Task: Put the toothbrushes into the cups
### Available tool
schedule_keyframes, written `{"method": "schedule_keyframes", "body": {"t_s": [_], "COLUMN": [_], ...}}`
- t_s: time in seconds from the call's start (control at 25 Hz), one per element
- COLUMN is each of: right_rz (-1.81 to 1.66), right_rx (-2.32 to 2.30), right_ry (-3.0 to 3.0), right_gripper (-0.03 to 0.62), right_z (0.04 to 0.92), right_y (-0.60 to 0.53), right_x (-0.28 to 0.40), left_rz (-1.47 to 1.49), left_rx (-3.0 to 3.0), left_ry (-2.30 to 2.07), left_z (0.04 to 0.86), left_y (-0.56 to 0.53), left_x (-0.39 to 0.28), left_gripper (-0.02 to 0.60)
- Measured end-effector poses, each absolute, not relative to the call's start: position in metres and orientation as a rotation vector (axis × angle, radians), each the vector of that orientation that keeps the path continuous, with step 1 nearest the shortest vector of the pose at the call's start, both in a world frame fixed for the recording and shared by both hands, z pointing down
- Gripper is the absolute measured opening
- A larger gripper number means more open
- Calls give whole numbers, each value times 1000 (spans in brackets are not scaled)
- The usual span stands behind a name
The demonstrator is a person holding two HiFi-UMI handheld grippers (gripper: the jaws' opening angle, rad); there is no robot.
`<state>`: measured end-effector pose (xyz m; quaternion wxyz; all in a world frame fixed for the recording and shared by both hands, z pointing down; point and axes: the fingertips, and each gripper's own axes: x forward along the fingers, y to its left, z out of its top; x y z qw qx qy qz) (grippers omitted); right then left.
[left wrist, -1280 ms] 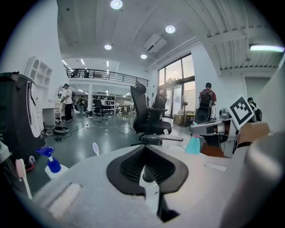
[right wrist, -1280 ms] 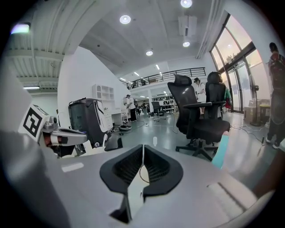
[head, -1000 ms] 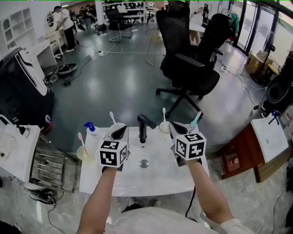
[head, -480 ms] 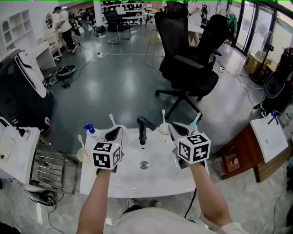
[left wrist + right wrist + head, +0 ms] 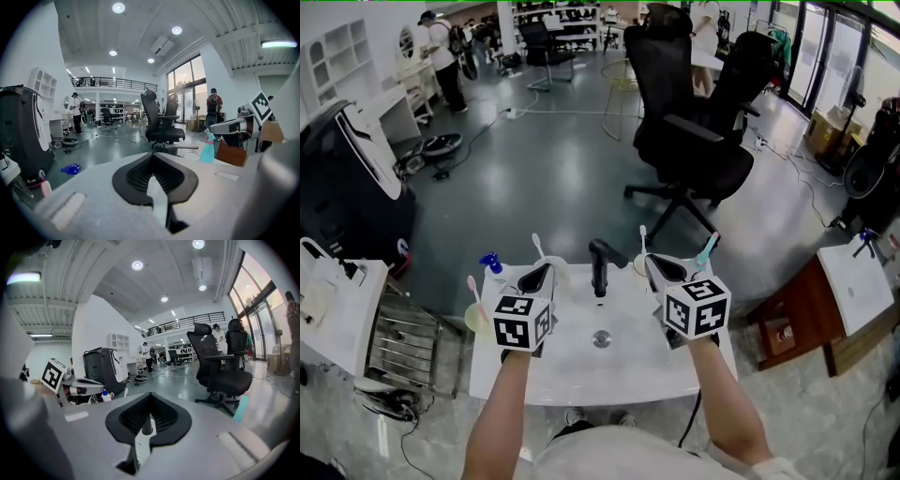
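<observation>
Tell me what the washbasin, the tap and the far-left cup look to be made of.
Washbasin: smooth glossy white with a soft sheen, probably ceramic or moulded resin.
Tap: matte black with no bright glints, likely coated metal.
Far-left cup: pale yellowish and plain, which suggests plastic, though it is too small to be sure.

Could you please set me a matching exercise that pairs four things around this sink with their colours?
Things:
1. faucet
2. head of the spray bottle
3. leftmost toothbrush
4. rightmost toothbrush

Colours:
A. teal
B. black
C. pink
D. blue

Pairs: 1-B, 2-D, 3-C, 4-A
</observation>
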<state>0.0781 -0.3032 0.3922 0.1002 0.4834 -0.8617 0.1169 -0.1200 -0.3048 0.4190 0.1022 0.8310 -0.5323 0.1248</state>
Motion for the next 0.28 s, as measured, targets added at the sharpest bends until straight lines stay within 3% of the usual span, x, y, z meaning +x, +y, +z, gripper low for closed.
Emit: {"method": "schedule_keyframes", "body": {"t_s": [0.28], "right_rz": [349], "right_rx": [1423], "right_ry": [-2552], "right_gripper": [3], "right_z": [395], "right_y": [-302], "right_x": [74], "left_rz": [348], "left_rx": [2439], "left_ry": [-1603], "left_z": [418], "left_y": [-302], "left_x": [-131], "left_gripper": [2]}}
